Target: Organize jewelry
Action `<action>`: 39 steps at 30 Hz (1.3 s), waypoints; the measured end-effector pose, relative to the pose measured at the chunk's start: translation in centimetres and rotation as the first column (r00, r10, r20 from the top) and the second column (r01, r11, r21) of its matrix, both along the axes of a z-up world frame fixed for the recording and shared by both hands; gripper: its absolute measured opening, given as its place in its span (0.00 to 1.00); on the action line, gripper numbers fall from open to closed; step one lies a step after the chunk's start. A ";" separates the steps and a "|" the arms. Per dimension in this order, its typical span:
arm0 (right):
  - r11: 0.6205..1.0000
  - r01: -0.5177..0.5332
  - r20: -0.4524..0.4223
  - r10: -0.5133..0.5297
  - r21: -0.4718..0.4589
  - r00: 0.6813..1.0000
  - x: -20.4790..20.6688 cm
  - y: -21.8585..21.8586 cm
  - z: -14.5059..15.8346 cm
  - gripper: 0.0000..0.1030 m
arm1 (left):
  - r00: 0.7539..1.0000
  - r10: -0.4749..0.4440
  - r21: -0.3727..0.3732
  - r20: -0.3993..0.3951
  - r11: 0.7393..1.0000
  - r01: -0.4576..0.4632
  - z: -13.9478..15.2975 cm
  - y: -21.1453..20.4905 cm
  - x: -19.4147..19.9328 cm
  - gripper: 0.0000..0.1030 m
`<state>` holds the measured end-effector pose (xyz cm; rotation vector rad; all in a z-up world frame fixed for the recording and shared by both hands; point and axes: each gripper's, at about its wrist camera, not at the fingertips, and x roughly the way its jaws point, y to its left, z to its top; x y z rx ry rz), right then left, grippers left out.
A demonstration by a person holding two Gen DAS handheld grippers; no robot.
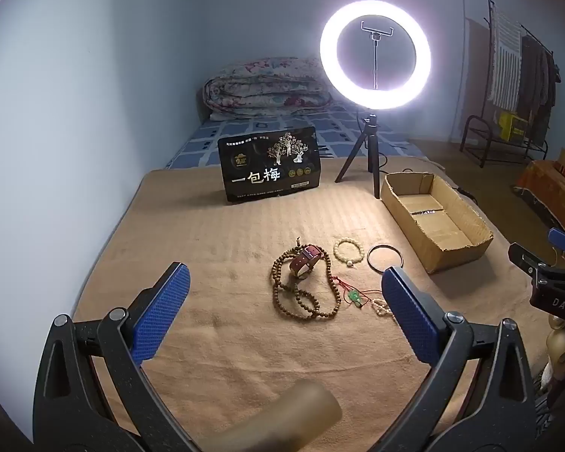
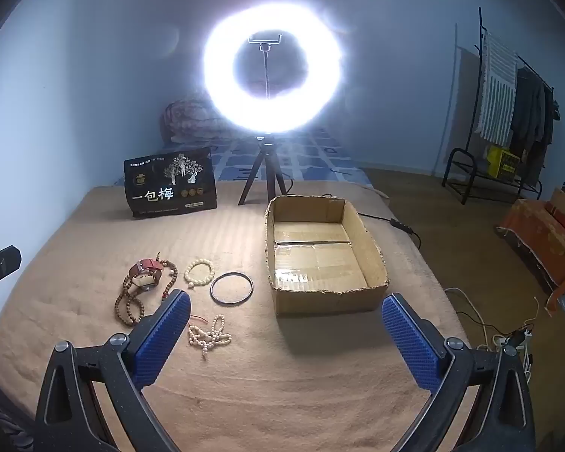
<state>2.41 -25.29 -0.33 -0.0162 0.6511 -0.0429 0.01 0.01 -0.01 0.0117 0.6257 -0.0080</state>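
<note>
Left gripper (image 1: 284, 293) & right gripper (image 2: 286, 312) both wide open, holding nothing; brown bead necklace (image 1: 312, 312), watch (image 1: 305, 261), black bangle (image 2: 232, 288) lie beside empty cardboard box (image 2: 374, 260)

I am working in a bedroom in someone's home. A folded quilt (image 1: 261, 88) lies at the far end of a bed (image 1: 358, 132) with a blue patterned sheet, set against pale blue walls. To the right a clothes rack (image 2: 508, 113) holds hanging garments and a striped towel. A lit ring light (image 1: 374, 54) on a tripod stands on the tan blanket (image 1: 226, 245) before me.
</note>
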 end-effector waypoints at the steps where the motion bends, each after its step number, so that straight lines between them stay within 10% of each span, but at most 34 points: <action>1: 1.000 0.003 0.005 -0.003 0.001 1.000 0.0 0.0 0.0 1.00 | 1.000 0.000 -0.002 -0.002 1.000 0.000 0.0 0.0 0.0 1.00; 39: 1.000 -0.007 -0.005 0.007 -0.006 1.000 -0.2 0.2 -0.1 1.00 | 1.000 0.004 0.000 0.030 1.000 -0.004 0.7 0.2 -0.4 1.00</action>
